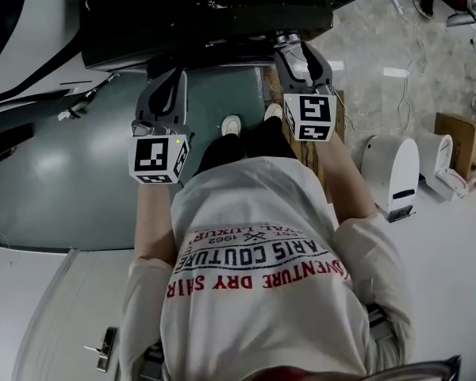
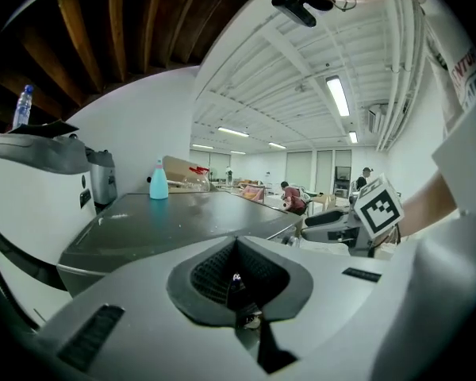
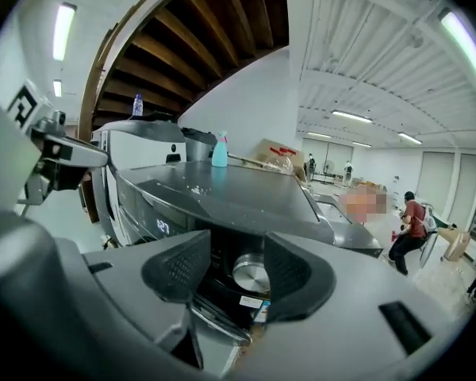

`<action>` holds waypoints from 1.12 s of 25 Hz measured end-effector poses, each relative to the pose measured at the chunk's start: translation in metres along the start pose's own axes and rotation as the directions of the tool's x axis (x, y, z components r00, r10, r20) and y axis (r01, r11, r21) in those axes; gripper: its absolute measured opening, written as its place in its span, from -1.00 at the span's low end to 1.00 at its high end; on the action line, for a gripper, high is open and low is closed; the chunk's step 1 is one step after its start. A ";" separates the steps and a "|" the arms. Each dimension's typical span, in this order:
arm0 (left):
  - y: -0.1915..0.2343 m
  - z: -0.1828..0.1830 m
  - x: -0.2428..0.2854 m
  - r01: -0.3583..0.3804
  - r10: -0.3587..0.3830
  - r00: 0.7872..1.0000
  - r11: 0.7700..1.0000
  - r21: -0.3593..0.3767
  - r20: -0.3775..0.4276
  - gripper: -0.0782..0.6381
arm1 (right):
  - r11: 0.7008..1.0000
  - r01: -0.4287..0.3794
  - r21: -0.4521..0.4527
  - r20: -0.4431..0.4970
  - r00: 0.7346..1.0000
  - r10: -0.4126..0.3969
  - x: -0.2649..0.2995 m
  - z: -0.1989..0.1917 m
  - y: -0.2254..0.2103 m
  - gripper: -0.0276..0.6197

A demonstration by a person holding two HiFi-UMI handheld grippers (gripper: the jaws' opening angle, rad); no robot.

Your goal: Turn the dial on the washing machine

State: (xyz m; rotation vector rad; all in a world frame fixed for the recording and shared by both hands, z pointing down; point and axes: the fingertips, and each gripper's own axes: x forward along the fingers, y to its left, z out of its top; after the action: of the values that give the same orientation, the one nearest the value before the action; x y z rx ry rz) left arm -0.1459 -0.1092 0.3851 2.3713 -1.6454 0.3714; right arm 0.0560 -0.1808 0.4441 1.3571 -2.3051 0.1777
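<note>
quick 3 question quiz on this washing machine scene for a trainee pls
1. True or false: the right hand-held gripper is clamped on the silver dial.
2. What stands on top of the washing machine? A: a blue bottle. B: a red mug. C: a folded towel.
3. Fill in: the jaws of the left hand-held gripper are ____ (apart or together).

Key:
1. False. Its jaws stand apart; the dial shows in the gap and the pads are not on it.
2. A.
3. Together, with nothing between them.
</note>
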 end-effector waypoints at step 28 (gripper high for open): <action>0.006 0.112 -0.041 0.017 -0.040 0.981 0.992 0.122 0.188 -0.73 | 0.998 -0.018 -0.065 0.357 0.933 0.040 -0.093 0.151 0.013 -0.83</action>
State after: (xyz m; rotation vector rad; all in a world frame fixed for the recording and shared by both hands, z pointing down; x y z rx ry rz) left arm -0.1574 -0.1120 0.2660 2.5877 -1.7116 0.2509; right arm 0.0350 -0.1506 0.2700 1.4214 -2.6029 -0.1440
